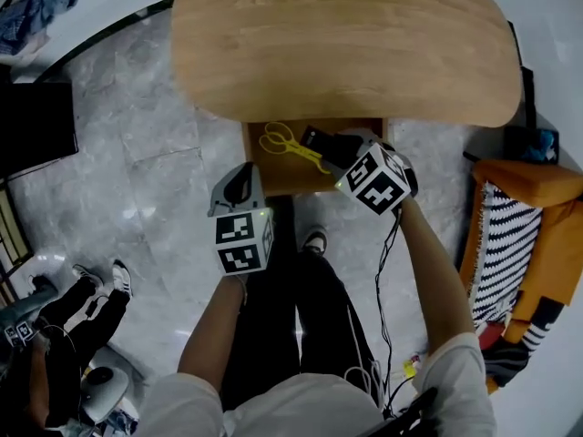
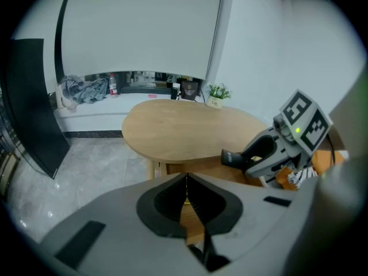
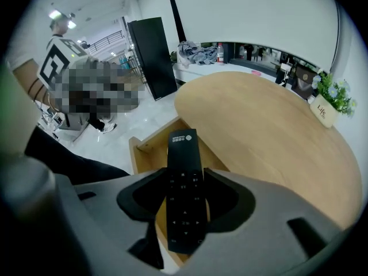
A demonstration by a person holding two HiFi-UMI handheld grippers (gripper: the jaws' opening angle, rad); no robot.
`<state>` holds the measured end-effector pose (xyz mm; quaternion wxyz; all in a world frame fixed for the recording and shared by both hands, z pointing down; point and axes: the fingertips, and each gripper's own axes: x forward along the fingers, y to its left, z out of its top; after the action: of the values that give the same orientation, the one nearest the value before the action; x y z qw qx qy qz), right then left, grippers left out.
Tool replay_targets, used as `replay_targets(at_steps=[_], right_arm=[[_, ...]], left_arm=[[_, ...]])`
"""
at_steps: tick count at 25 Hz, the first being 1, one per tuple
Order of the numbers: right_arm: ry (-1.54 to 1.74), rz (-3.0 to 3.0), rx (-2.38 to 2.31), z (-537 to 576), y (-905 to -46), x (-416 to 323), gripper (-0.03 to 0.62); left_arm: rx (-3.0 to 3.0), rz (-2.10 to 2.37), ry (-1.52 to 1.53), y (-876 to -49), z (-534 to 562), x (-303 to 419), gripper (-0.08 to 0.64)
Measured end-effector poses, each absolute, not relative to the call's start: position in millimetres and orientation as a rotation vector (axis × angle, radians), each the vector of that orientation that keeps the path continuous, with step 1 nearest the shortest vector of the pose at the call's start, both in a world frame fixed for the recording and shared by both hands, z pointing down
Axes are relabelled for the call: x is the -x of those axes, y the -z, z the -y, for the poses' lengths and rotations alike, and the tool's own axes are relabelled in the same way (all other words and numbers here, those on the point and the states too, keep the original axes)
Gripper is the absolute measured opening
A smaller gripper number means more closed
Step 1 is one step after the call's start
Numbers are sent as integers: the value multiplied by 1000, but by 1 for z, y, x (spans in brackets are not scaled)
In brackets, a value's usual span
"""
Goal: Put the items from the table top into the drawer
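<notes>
A black remote [image 3: 183, 154] lies lengthwise between the pads of my right gripper [image 3: 185, 197], which is shut on it. In the head view the right gripper [image 1: 332, 148] holds the remote [image 1: 319, 138] over the open wooden drawer [image 1: 273, 178] under the front edge of the oval wooden table [image 1: 337, 44]. Yellow scissors [image 1: 290, 144] lie in the drawer's left half. My left gripper [image 1: 241, 173] hangs just in front of the drawer's left corner. In its own view the left gripper [image 2: 187, 197] is shut with nothing between the pads.
A small potted plant [image 3: 328, 105] stands at the table's far edge. An orange seat with a striped cushion [image 1: 524, 235] is to the right. A black panel [image 1: 32, 130] and a seated person [image 1: 55, 335] are at the left, on the grey marble floor.
</notes>
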<state>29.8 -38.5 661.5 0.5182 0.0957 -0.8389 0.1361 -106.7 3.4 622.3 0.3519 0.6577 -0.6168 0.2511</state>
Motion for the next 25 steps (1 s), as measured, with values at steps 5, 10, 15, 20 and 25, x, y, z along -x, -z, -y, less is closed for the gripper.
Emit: replay_targets(at_steps=[5, 10, 15, 20, 25], right_arm=[[-391, 1985, -255, 46, -705, -20, 190], [-433, 1933, -238, 46, -740, -15, 192], [-472, 1923, -275, 51, -755, -13, 209], [-505, 1928, -293, 47, -750, -22, 212], [-488, 1960, -349, 50, -724, -37, 210]], left_arm=[[-1689, 1576, -669, -643, 10, 121, 9], [-1678, 1544, -705, -660, 21, 137, 9], [-1692, 1522, -720, -670, 39, 146, 9], [-1694, 1529, -712, -668, 43, 143, 9], [-1730, 1547, -702, -648, 42, 128, 9]])
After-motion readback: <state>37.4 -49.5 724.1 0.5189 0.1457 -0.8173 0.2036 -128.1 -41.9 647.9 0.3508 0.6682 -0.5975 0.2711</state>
